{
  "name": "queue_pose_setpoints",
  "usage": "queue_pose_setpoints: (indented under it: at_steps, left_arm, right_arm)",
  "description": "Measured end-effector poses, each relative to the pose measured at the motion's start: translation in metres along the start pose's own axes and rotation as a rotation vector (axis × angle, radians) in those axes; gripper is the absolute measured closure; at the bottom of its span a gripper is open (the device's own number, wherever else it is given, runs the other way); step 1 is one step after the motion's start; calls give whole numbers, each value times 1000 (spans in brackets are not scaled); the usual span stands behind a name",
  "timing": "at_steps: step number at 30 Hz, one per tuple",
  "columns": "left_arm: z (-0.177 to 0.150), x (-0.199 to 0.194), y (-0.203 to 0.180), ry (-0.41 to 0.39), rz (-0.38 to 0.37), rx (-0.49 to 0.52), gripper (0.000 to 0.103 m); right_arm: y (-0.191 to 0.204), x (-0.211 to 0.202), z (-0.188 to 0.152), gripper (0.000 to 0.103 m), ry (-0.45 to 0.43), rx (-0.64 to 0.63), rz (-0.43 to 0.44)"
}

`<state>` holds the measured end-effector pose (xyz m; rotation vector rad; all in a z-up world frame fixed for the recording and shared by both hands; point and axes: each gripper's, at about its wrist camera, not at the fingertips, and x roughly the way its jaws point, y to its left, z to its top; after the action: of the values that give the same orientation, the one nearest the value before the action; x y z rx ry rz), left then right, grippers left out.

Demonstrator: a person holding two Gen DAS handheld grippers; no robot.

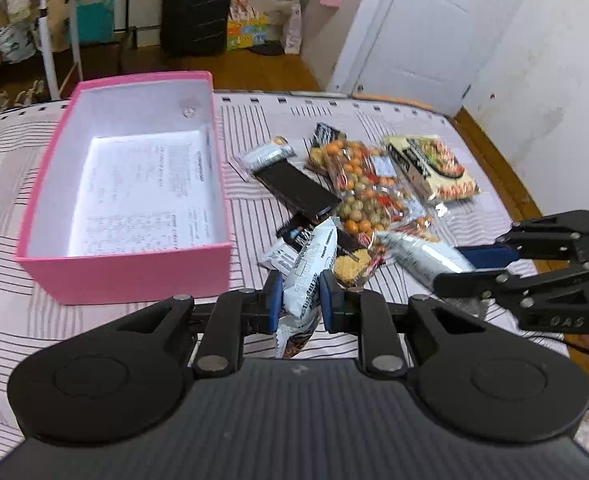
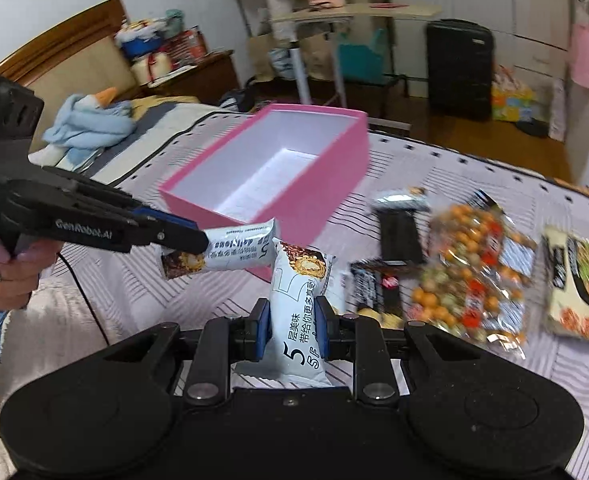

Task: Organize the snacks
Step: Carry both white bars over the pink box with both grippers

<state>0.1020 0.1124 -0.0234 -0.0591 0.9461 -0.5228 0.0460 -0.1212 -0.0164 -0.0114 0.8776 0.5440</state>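
**Box empty, two bars lifted**

Pink box (image 1: pixel 126 268), far left on the striped bed (image 1: pixel 14 168): stiff card, white inside, nothing in it yet. Left tool (image 1: pixel 301 300) clenched on a glossy white snack bar (image 1: pixel 306 276). Loose pile (image 1: pixel 370 184) on the right: crinkly clear nut bags, flat dark bars. Right tool (image 2: pixel 293 328) grips a second white bar (image 2: pixel 300 320). Most sorting remains.

An open pink box (image 1: pixel 126 272) sits on the bed, its white inside bare. Just beside its right wall, snack packets (image 1: pixel 358 184) lie heaped; two white bars (image 2: pixel 298 320) are lifted.
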Motion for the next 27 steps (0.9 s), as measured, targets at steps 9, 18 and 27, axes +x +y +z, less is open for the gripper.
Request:
queue_pose_setpoints:
  at_steps: [9, 18, 27]
  left_arm:
    - [28, -33, 30, -127, 71, -40, 84]
    - [72, 13, 75, -187, 209, -114, 87]
    - [107, 107, 163, -97, 241, -374, 89]
  right_arm:
    - [32, 25, 49, 75, -47, -122, 13]
    - [27, 104, 114, 76, -92, -194, -17]
    - [10, 201, 165, 76, -58, -287, -39]
